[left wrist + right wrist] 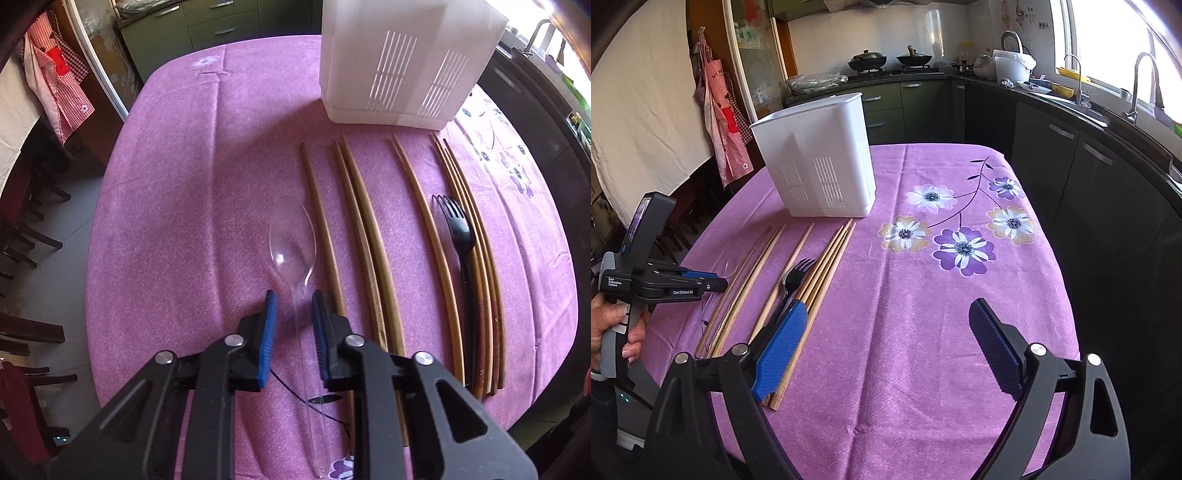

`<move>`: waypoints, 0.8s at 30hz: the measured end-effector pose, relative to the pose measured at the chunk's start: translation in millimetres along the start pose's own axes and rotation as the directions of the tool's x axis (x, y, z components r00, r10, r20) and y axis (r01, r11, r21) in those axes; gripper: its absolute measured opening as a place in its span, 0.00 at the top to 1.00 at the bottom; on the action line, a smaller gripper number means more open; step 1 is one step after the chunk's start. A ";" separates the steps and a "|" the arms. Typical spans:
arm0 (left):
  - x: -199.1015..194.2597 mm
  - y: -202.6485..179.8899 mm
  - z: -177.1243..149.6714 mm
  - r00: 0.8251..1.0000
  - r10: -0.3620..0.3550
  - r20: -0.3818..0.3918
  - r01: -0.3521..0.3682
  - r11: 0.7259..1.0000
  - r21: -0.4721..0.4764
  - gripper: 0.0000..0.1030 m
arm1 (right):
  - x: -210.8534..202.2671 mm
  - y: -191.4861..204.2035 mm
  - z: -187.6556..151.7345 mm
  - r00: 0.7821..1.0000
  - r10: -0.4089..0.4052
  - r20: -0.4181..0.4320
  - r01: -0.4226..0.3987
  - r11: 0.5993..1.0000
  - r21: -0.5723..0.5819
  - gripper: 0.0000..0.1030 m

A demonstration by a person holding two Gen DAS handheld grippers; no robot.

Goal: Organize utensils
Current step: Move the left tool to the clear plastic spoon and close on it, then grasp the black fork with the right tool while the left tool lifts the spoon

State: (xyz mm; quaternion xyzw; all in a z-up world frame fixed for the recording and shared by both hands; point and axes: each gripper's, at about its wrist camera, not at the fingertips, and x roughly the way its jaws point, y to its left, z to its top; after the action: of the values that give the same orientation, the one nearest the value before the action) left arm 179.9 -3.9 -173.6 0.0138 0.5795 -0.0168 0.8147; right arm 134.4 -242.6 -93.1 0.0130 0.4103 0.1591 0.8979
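Observation:
A clear plastic spoon point(291, 243) lies on the purple tablecloth point(184, 221), bowl pointing away. My left gripper point(294, 306) straddles its thin handle, and a gap shows between each blue pad and the handle, so the jaws stand narrowly open around it. In the right wrist view the left gripper point(718, 282) hovers low at the table's left side. A black plastic fork point(796, 277) lies among several wooden chopsticks point(827, 254). My right gripper point(888, 306) is wide open with nothing between its fingers. Its left finger point(783, 343) sits over the fork handle and the chopstick ends.
A white slotted utensil holder point(820, 158) stands upright at the far side of the table, behind the chopsticks. Flower prints mark the cloth's right half point(964, 251). Dark kitchen cabinets point(1089, 192) run close along the right edge, and chairs point(33, 236) stand on the left.

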 end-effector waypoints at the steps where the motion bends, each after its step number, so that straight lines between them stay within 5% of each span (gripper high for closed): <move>1: 0.3 -1.5 0.5 1.000 0.001 -0.001 -0.001 1.000 0.001 0.88 | 0.7 -0.3 0.0 1.000 0.004 -0.004 -0.004 1.000 0.005 0.14; 8: -1.9 -2.1 -3.4 1.000 -0.020 0.024 0.020 1.000 -0.005 0.92 | 13.2 8.8 8.8 0.998 0.037 -0.048 -0.037 0.999 0.001 0.13; 14: -30.3 4.7 -6.2 0.991 -0.001 0.132 0.003 1.000 -0.014 0.92 | 33.2 35.8 31.8 0.987 0.112 -0.111 -0.115 0.993 -0.017 0.10; 19: -58.4 7.5 -10.0 0.975 -0.003 0.223 0.005 1.000 -0.006 0.92 | 73.4 63.7 37.8 0.959 0.133 -0.250 -0.139 0.990 -0.007 0.51; 24: -69.2 8.4 -13.2 0.969 -0.024 0.247 0.023 1.000 0.009 0.92 | 105.6 84.0 30.6 0.920 0.148 -0.362 -0.155 0.988 0.010 0.69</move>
State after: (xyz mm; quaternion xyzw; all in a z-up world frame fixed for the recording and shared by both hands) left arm 145.1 5.8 -112.6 0.0074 0.4736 -0.0300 0.8802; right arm 198.7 -128.3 -137.2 0.0067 0.5648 0.2315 0.7921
